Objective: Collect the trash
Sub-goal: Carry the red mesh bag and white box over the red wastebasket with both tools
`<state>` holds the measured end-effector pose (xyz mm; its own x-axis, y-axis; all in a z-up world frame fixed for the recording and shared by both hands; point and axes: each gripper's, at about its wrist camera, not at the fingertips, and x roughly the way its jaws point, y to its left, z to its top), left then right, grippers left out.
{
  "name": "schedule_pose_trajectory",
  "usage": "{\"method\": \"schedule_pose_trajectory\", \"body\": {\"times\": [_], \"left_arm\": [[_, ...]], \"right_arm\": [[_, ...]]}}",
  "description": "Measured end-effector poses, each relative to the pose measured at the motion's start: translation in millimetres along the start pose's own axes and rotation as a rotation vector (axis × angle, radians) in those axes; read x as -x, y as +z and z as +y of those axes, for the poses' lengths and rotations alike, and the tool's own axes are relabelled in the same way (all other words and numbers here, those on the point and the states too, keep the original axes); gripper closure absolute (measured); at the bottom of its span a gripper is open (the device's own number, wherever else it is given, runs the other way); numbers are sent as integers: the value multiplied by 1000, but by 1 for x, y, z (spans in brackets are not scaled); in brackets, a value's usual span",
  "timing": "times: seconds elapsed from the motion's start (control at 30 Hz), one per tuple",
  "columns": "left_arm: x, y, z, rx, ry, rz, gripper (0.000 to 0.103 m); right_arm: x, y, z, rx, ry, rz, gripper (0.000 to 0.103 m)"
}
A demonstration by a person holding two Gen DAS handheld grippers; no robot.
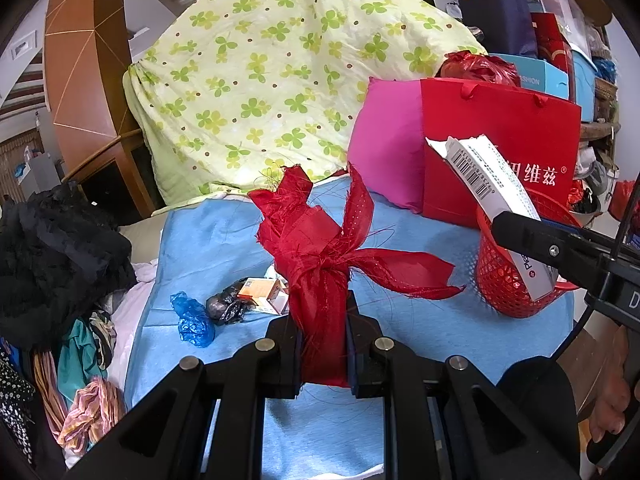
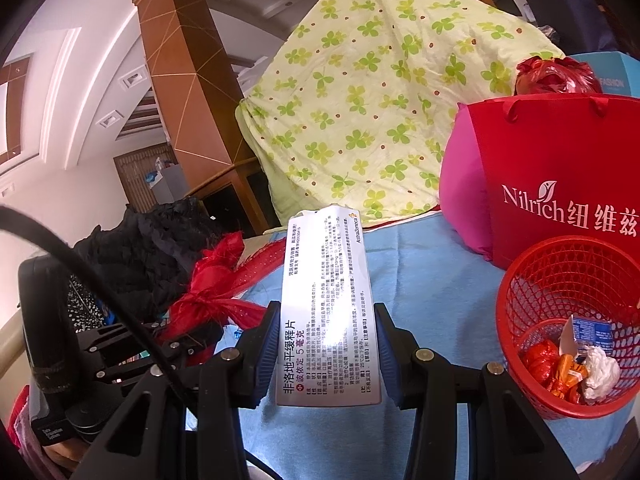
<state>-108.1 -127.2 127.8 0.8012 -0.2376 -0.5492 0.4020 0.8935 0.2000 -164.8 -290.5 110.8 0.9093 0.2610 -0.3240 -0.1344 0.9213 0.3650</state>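
Red cloth bundle (image 1: 320, 276), knotted and frayed, stood upright between the pads of the left gripper (image 1: 323, 354), which was clamped tight on its lower end; loose tails of the fabric spread out to the right above the blue sheet (image 1: 224, 236) covering the surface below. The right gripper (image 2: 326, 354) was closed on a white medicine box (image 2: 326, 308), holding it by its long sides with the printed face up and the far end pointing away from the camera. In the left wrist view that same box (image 1: 492, 184) showed its barcode and hung tilted just above the rim of the red mesh basket (image 1: 504, 280).

The basket (image 2: 560, 280) stood on the blue sheet in front of a red paper bag (image 2: 560, 160) printed with white lettering, and beside a pink cushion (image 2: 464, 184). Inside it lay crumpled red and orange wrappers (image 2: 552, 368), a white tissue wad (image 2: 600, 372) and a torn blue-and-white packet (image 2: 588, 330).

On the sheet to the left of the bundle lay more scraps: a crumpled blue plastic piece (image 1: 192, 320), a small black plastic bag (image 1: 228, 302) touching it, and an orange-and-white carton (image 1: 266, 294) just beside that. A green clover-print quilt (image 1: 280, 80) was heaped behind, and dark clothing (image 1: 56, 252) was piled at the left edge.
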Motion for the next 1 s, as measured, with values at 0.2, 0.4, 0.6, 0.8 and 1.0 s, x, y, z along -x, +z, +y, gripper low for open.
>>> {"method": "schedule_pose_trajectory", "body": {"times": [0.2,0.4,0.6,0.8,1.0], "left_arm": [[-1,1,-7,-11,-2,4,85],[-3,1,-13,-20,-5,10,85],[-6,1,-19,-32,-11,18,85],[-10,2,-27,-44,-14,25,85],[-14,4,-38,-62,-18,33,84]], "right_arm": [[2,0,-7,-23,3,-5,56],[5,0,-15,-52,4,-8,56],[8,-1,-22,-70,0,-13,56],[9,-2,-30,-80,-3,-12,56],[11,-3,-39,-96,-5,-18,56]]}}
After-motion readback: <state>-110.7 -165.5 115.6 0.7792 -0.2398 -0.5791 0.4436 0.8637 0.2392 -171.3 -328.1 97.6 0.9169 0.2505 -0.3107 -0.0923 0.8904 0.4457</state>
